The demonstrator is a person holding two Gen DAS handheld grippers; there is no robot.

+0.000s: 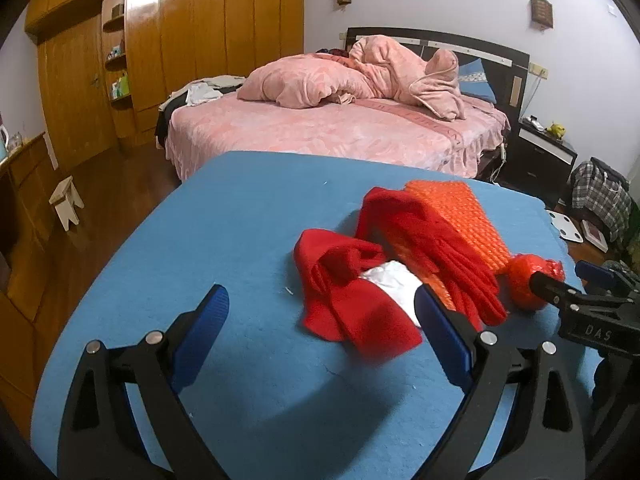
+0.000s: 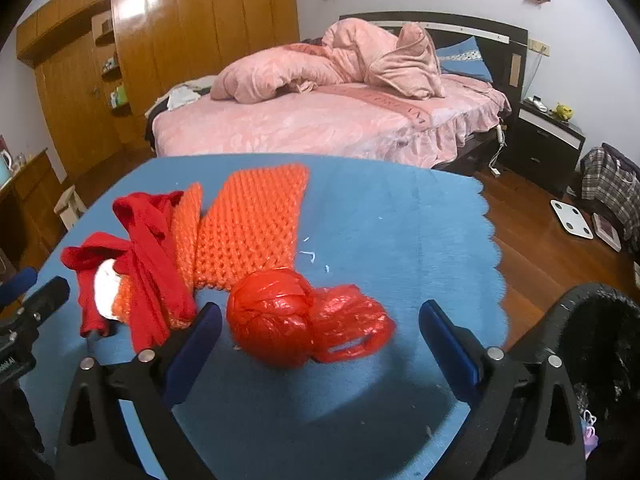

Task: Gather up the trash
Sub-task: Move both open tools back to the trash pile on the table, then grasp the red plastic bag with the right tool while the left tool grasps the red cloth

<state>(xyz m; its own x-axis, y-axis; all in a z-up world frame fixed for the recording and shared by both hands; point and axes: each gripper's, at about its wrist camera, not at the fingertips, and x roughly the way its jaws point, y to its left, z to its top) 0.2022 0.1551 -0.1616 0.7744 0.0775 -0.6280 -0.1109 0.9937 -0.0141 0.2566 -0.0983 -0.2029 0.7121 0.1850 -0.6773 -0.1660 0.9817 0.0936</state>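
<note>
On the blue-covered table [image 1: 192, 248] a crumpled red plastic bag [image 2: 296, 320] lies between the spread fingers of my right gripper [image 2: 320, 316], which is open. Left of the bag are an orange knitted scarf [image 2: 252, 224], a red cloth [image 2: 148, 256] and a white crumpled wad [image 2: 106, 288] tucked in the cloth. My left gripper [image 1: 320, 304] is open just in front of the red cloth [image 1: 340, 296] and the white wad [image 1: 394, 284]. The left wrist view also shows the red plastic bag [image 1: 524, 284] with the right gripper [image 1: 568, 276] against it.
A black-lined trash bin [image 2: 600, 360] stands off the table's right front corner. Beyond the table are a pink bed [image 1: 340, 132], a dark nightstand [image 2: 544, 140], a wooden wardrobe [image 1: 180, 40] and a small stool [image 1: 66, 200]. A white scale [image 2: 572, 218] lies on the wooden floor.
</note>
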